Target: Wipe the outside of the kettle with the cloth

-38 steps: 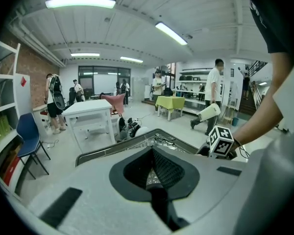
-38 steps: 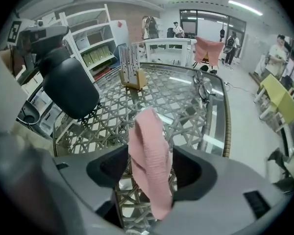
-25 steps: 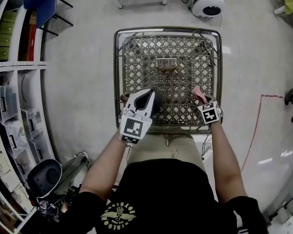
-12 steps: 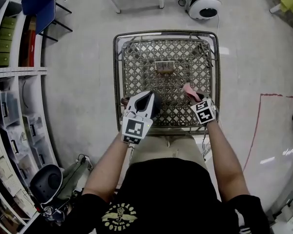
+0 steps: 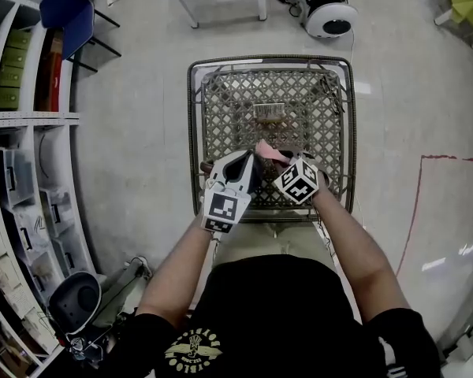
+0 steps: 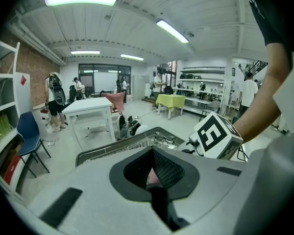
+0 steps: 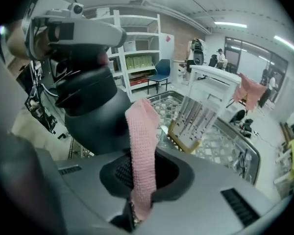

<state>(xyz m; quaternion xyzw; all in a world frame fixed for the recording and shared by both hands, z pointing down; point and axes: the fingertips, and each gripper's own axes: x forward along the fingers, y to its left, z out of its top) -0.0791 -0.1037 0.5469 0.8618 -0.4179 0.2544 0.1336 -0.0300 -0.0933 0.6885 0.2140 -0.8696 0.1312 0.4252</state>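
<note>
In the head view a dark kettle (image 5: 247, 168) stands at the near edge of the lattice table (image 5: 221, 109). My left gripper (image 5: 238, 166) sits over its top, shut on it. In the right gripper view the same kettle (image 7: 88, 111) fills the left side, with my left gripper (image 7: 73, 31) on its top. My right gripper (image 5: 279, 162) is just right of the kettle, shut on a pink cloth (image 5: 268, 150). That cloth (image 7: 142, 146) stands up from the right gripper (image 7: 136, 202) and leans against the kettle's side. In the left gripper view the gripper's own shell hides the kettle.
A small wood-framed item (image 5: 268, 110) lies in the middle of the table. A white round machine (image 5: 331, 14) sits on the floor beyond it. Shelves (image 5: 24, 172) run along the left and a blue chair (image 5: 63, 10) stands at the far left.
My right gripper has swung left from the table's right edge to the kettle, rolling as it went, with the pink cloth in it. The left gripper and kettle stayed put.
</note>
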